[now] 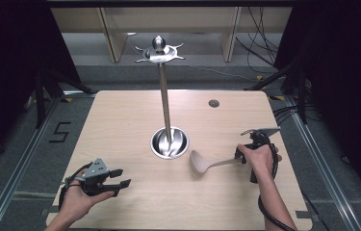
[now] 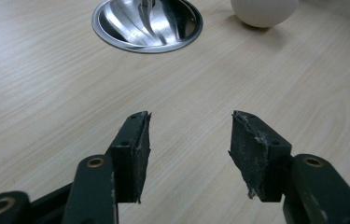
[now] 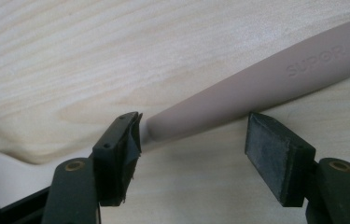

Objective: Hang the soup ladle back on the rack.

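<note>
While both grippers gape, ladle (image 1: 207, 164) lies flat.

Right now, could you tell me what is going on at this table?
A person holds a gripper in each hand at a wooden table. The right gripper is open, its fingers straddling the handle of a pinkish ladle that lies flat on the table beside the base of a steel utensil stand. The left gripper is open and holds nothing, hovering near the table's front edge.
</note>
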